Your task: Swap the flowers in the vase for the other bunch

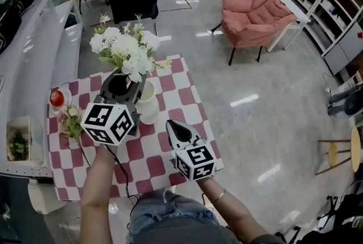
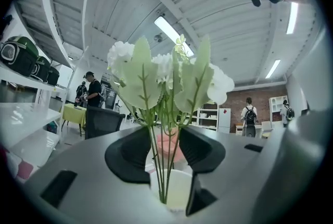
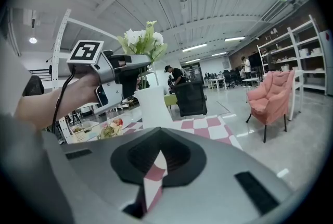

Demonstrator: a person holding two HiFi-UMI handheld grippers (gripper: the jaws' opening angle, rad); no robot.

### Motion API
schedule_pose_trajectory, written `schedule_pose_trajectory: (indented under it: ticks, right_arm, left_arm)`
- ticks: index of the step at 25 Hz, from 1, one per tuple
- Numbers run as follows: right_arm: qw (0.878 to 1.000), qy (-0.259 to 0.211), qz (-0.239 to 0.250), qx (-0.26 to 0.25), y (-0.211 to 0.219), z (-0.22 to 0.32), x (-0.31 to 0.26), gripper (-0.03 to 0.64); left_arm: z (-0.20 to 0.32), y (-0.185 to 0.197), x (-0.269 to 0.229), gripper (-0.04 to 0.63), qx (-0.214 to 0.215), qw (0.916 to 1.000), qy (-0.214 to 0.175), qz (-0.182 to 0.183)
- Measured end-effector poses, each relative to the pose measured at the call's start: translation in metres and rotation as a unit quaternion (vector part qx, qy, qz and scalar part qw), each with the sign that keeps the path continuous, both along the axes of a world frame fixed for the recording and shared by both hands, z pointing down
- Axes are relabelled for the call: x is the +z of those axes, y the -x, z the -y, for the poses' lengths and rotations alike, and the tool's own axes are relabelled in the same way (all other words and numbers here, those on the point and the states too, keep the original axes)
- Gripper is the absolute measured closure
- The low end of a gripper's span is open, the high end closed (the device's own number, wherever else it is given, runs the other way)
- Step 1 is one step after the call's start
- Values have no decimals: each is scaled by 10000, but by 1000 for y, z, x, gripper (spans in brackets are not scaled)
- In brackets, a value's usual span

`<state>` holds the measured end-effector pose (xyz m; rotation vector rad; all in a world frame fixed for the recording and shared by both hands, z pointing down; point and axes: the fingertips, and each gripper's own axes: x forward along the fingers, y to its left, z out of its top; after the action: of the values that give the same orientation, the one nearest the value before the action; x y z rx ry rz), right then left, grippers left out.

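Left gripper (image 2: 165, 147) jaws stood apart, loosely flanking upright flower stems (image 2: 156, 165) in vase (image 2: 177, 194), frame centre; right gripper (image 3: 154, 163) nearly closed, empty, farther off.

The white flowers (image 1: 126, 50) and the vase (image 1: 148, 104) stand in the middle of the table (image 1: 181, 87). The apple (image 1: 57, 98) and the small bunch (image 1: 71, 122) block the left side by the shelf (image 1: 28, 50), but the far right corner is free

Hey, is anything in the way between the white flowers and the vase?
Nothing visible. The white flowers have their stems running down into the mouth of the vase, passing between the parted jaws of the left gripper.
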<state>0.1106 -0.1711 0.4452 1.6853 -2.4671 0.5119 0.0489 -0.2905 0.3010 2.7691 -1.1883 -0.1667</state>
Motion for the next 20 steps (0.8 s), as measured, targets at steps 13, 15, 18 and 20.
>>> schedule_pose_trajectory:
  ticks: [13,15,18,20]
  right_arm:
    - [10000,-21,-40,-38,3,-6,1,607]
    - [10000,-22,-48,-34,2,-7,1,607]
    - [10000,-40,-67,-47,5,-10,3,607]
    - [9999,-48,-76,-56,7,-12,3,607]
  left_arm:
    - [-17,0,39,343,240,9961,400,747]
    - [-20,-1,47,319,293,9945,486,886]
    - [-25,2,59,308,299,9920,534,1106]
    - [-28,4,65,307,267,9901,535,1270]
